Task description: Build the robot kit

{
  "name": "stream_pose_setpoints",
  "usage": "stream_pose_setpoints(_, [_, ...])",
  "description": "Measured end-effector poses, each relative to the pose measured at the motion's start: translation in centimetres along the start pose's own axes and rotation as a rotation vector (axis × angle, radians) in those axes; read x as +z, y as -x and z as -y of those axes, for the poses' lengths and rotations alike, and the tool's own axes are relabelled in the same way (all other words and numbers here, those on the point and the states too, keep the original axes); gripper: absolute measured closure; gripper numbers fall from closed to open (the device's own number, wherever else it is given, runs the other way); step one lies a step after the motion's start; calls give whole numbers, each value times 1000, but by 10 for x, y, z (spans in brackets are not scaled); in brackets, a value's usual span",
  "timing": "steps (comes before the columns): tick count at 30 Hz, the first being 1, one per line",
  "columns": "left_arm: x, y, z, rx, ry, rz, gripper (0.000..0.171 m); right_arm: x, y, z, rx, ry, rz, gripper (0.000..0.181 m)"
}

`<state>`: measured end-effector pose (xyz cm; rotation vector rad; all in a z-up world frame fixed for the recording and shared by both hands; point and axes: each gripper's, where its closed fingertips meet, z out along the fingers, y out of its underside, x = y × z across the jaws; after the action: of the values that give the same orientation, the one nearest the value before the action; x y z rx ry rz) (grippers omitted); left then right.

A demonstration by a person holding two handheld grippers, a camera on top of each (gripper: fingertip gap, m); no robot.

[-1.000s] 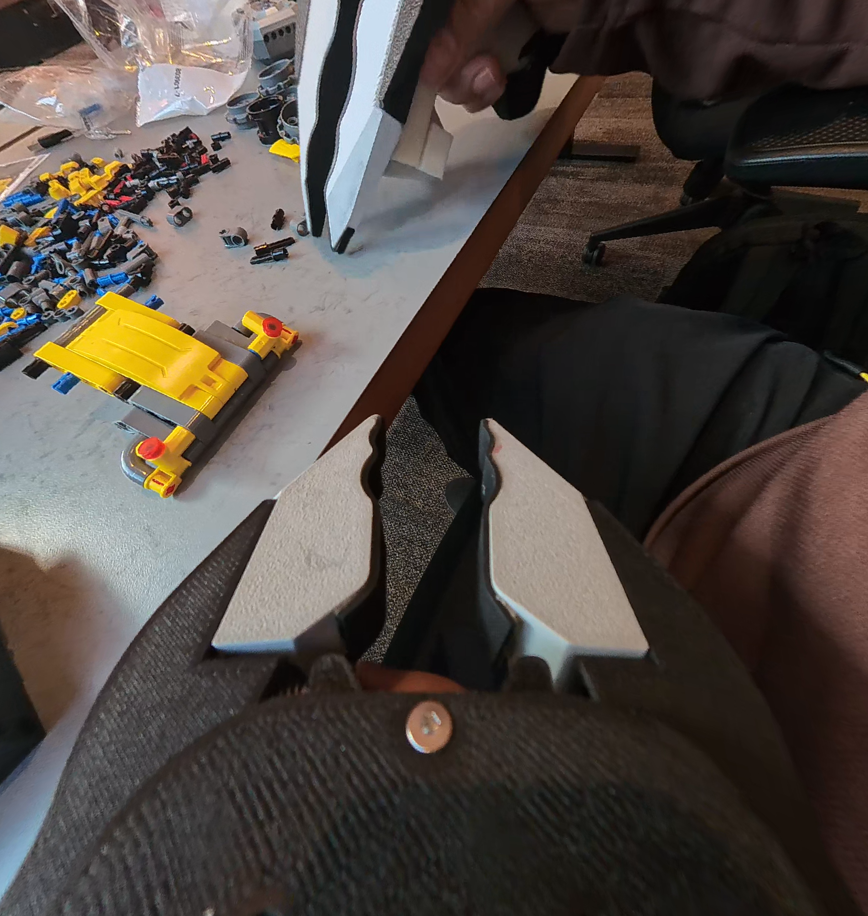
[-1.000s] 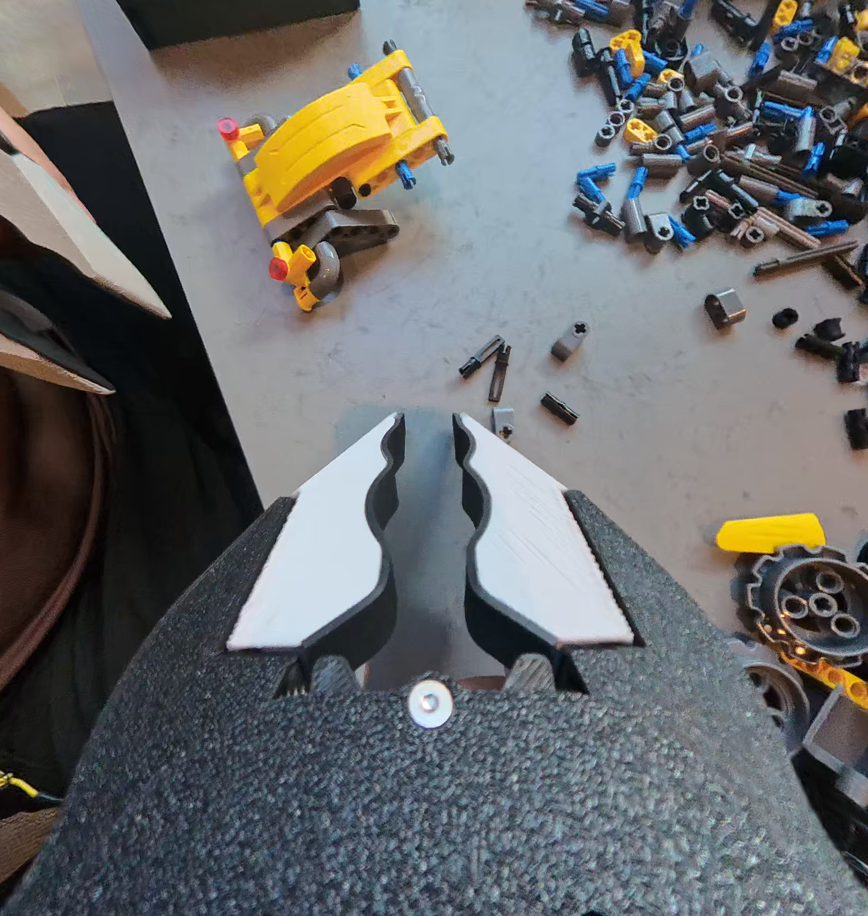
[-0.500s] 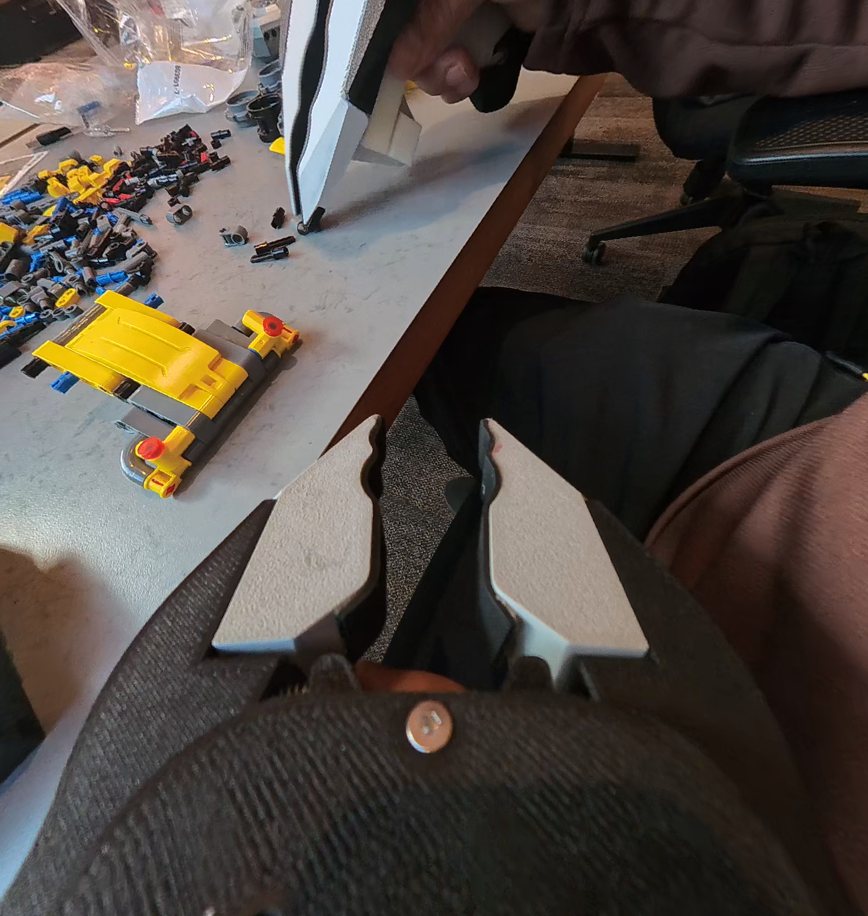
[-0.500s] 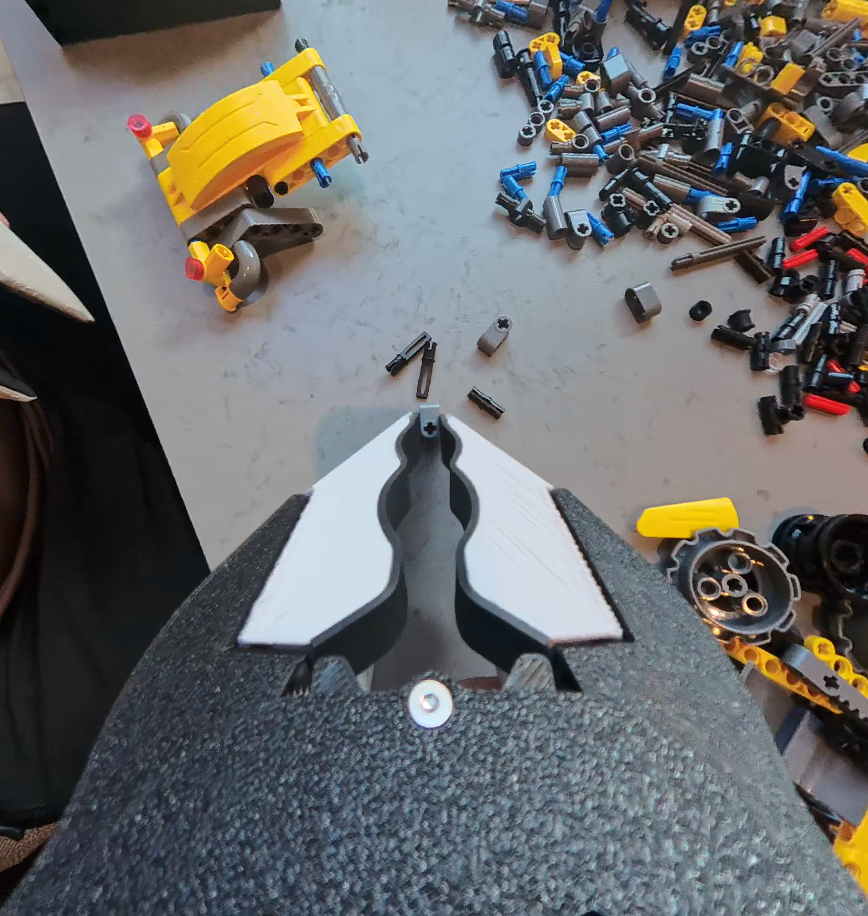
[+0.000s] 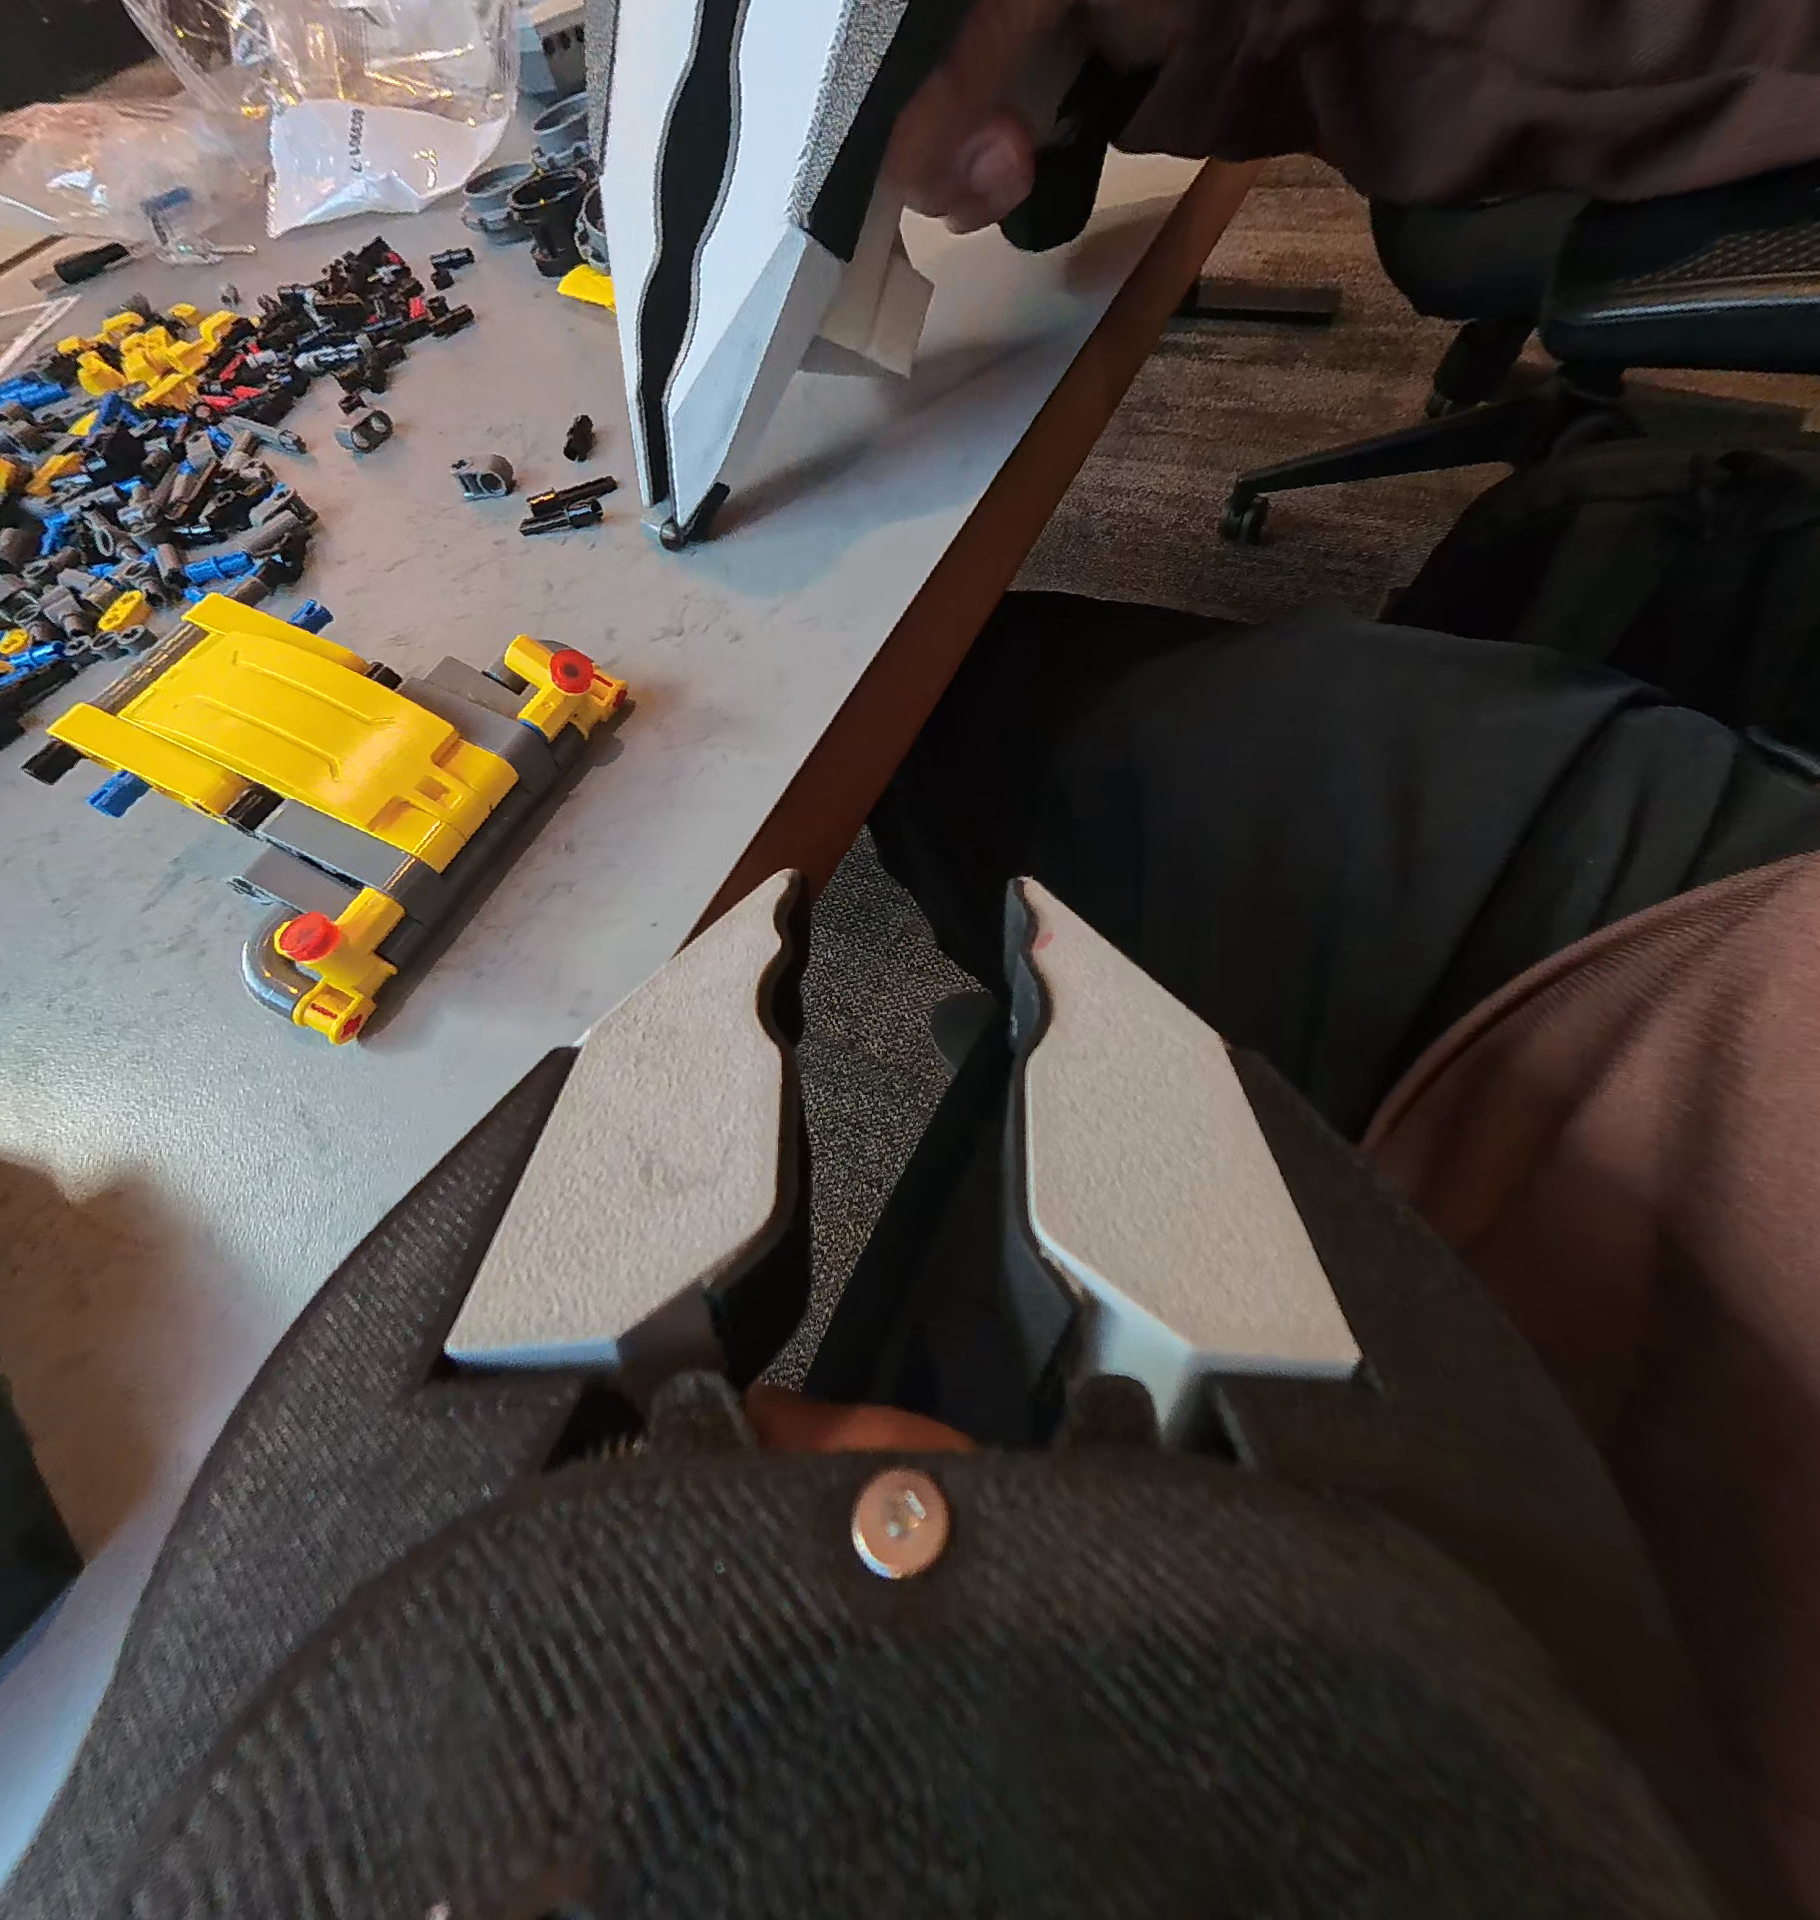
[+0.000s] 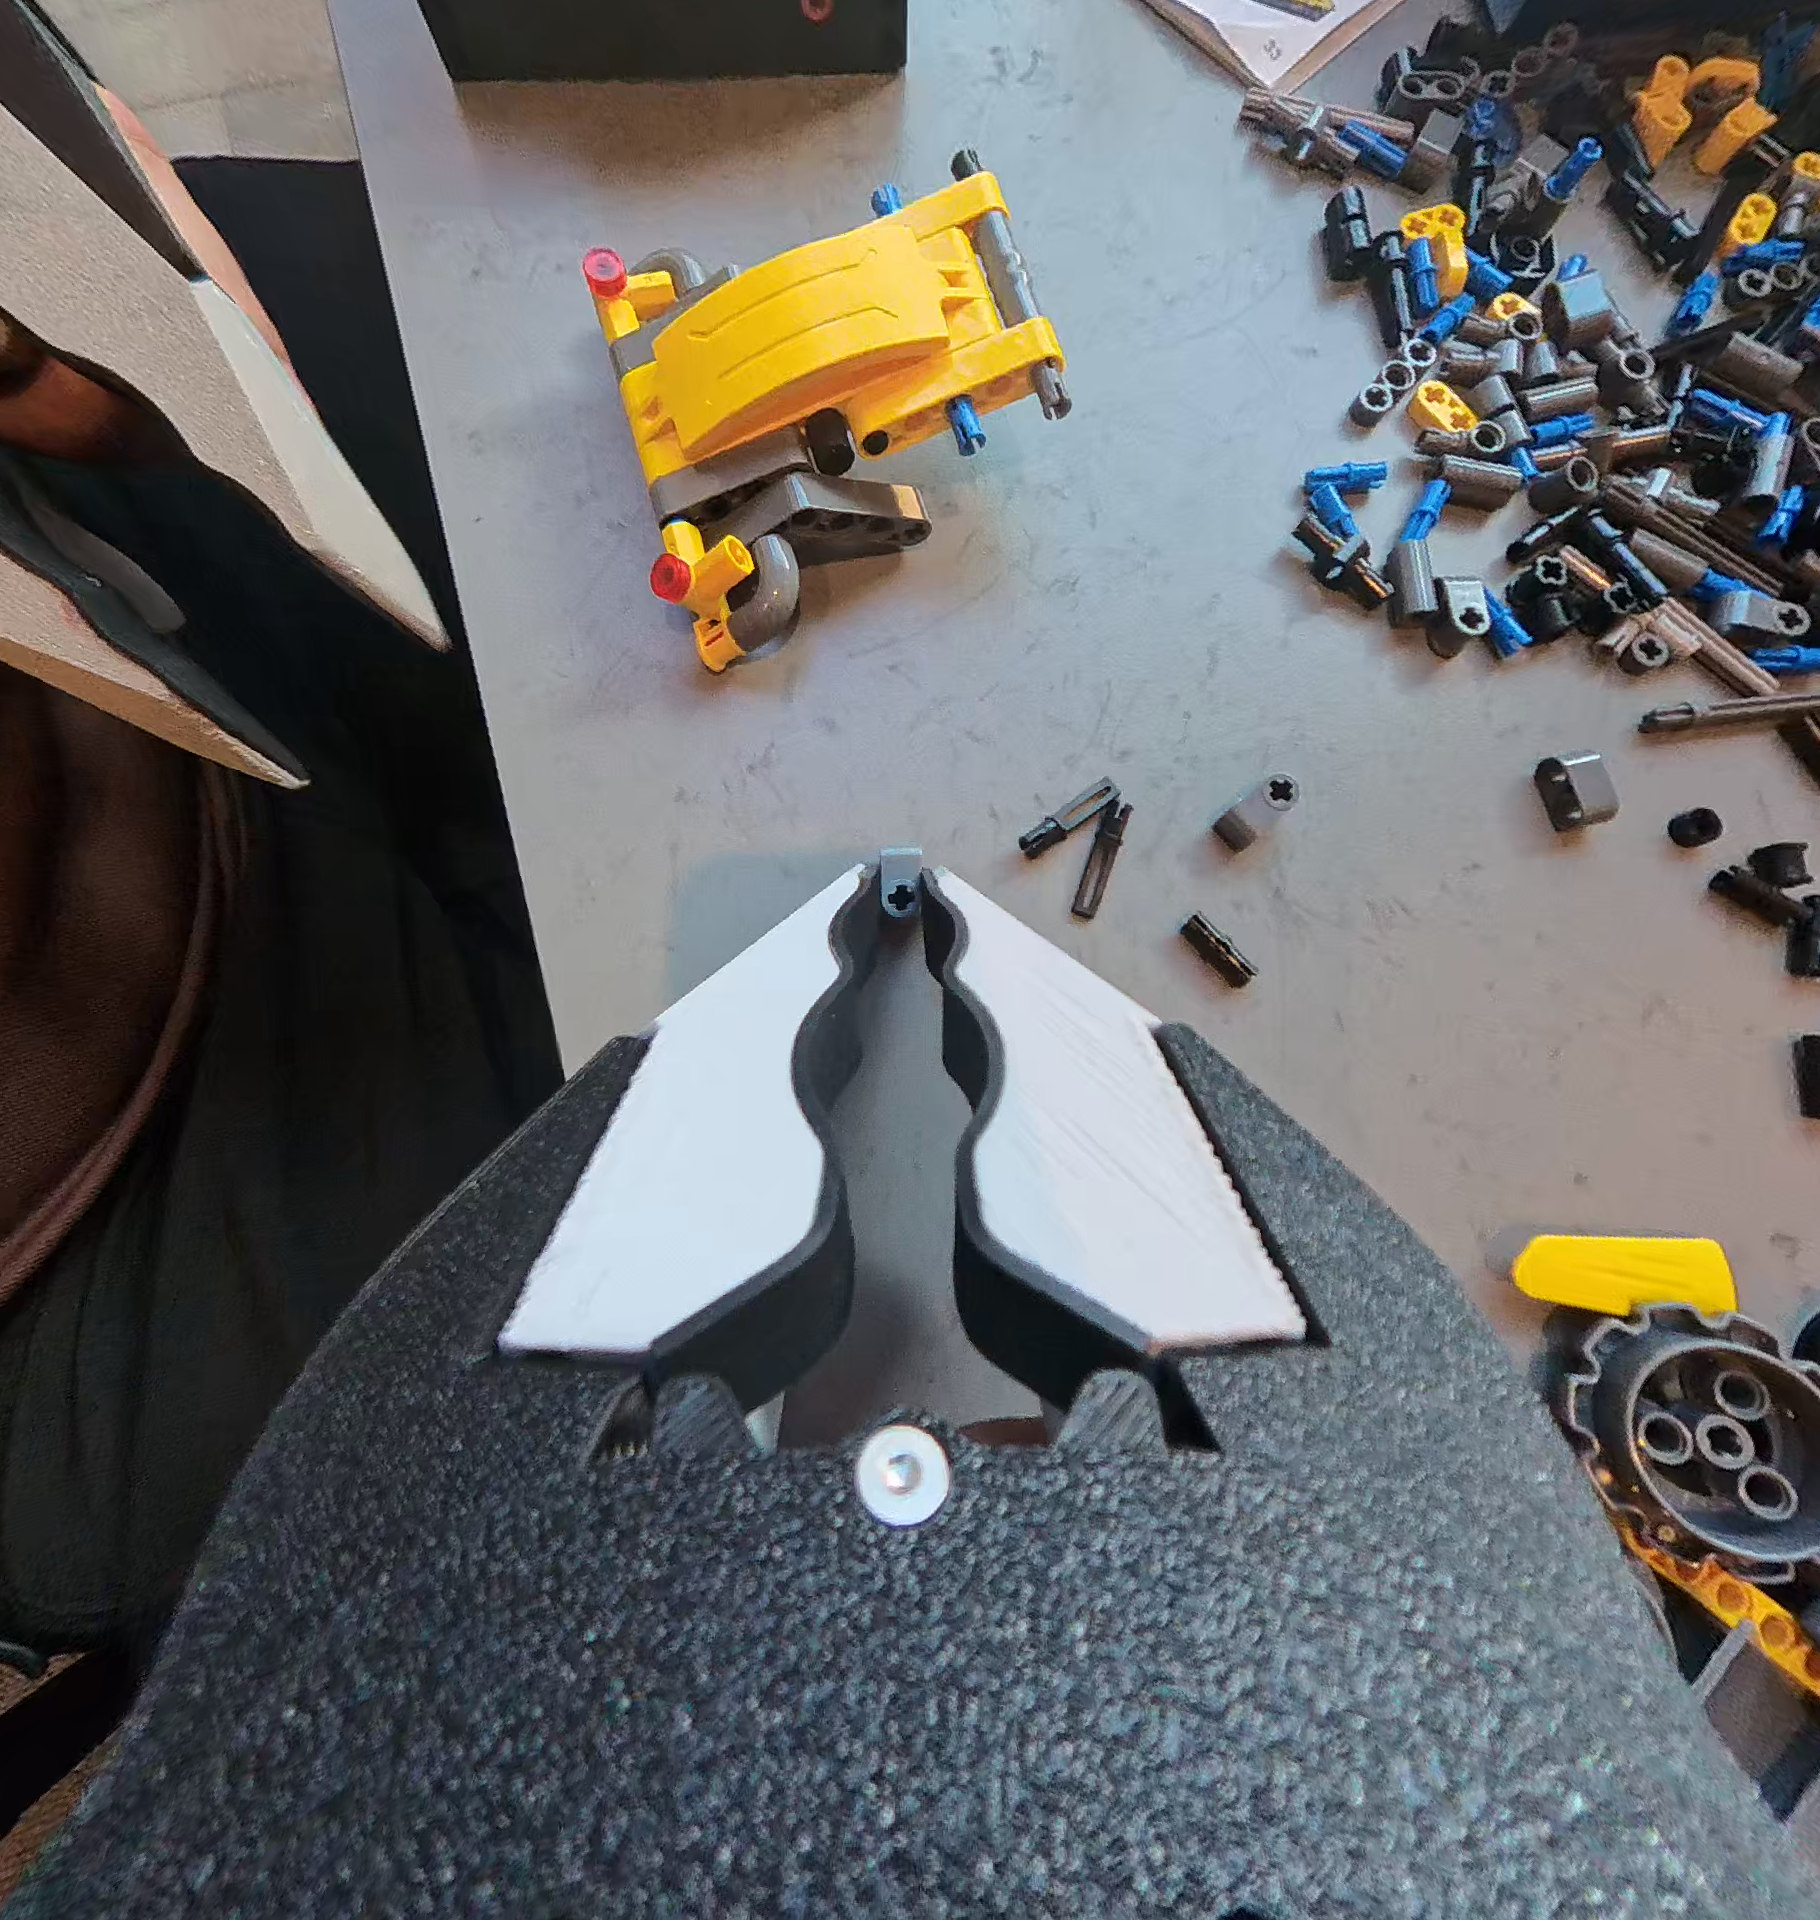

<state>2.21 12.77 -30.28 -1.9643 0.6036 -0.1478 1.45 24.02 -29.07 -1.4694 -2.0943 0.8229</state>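
My right gripper (image 6: 901, 906) is shut on a small grey connector piece (image 6: 901, 868), pinched at the fingertips low over the grey table (image 6: 989, 665). It also shows in the left wrist view (image 5: 682, 525), tips down near the table's edge. Two black pins (image 6: 1077, 836), a grey connector (image 6: 1254, 810) and another black pin (image 6: 1218, 948) lie just right of it. A yellow and grey brick assembly (image 6: 823, 343) (image 5: 293, 748) lies ahead. My left gripper (image 5: 904, 904) is open and empty, off the table over a person's lap; it also shows at the right wrist view's left edge (image 6: 158, 416).
A pile of blue, black, grey and yellow pieces (image 6: 1612, 416) (image 5: 106, 468) covers the table's far side. A toothed grey wheel (image 6: 1706, 1444) and a yellow panel (image 6: 1623, 1273) lie to the right. Plastic bags (image 5: 314, 104) sit at the back. An office chair (image 5: 1612, 312) stands beyond the table edge (image 5: 937, 623). The left gripper's tips are roughly 12 cm from the right gripper's. My right tips are roughly 6 cm from the black pin (image 6: 1218, 948). It is also in sight in the left wrist view (image 5: 577, 443).
My right gripper went from open to shut on the small grey connector, then drew it away from the black pins, toward the table's edge. My left gripper has not moved.
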Motion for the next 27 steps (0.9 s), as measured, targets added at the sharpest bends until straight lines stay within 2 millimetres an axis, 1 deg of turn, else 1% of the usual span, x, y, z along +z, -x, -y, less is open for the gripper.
stream_pose_setpoints(2, [1, 0, 0, 1, 2, 2, 136, 0, 1, 0, -5, -7, 2, 175])
stream_pose_setpoints(4, [2, 0, -1, 4, 5, 1, 136, -1, 1, -1, -6, -8, -1, 170])
stream_pose_setpoints(8, [5, -7, -2, 16, 12, -17, 137, -8, -1, -1, 2, -42, 0, 169])
stream_pose_setpoints(14, [19, -23, -6, 51, 30, -64, 136, -21, -6, -2, 8, -71, -25, 169])
stream_pose_setpoints(17, [28, -33, -9, 47, 42, -111, 134, -23, -6, -2, 4, -78, -28, 169])
stream_pose_setpoints(19, [33, -45, -12, 29, 65, -170, 130, -22, -5, -1, 5, -84, -23, 169])
stream_pose_setpoints(22, [36, -60, -8, 0, 64, -264, 130, -20, -3, 0, 4, -90, -21, 169])
stream_pose_setpoints(25, [39, -65, -2, 82, 56, -296, 129, -18, -3, 0, 15, -96, -25, 168])
stream_pose_setpoints(27, [41, -67, 1, 107, 51, -317, 130, -18, -5, 3, 31, -112, -35, 168])
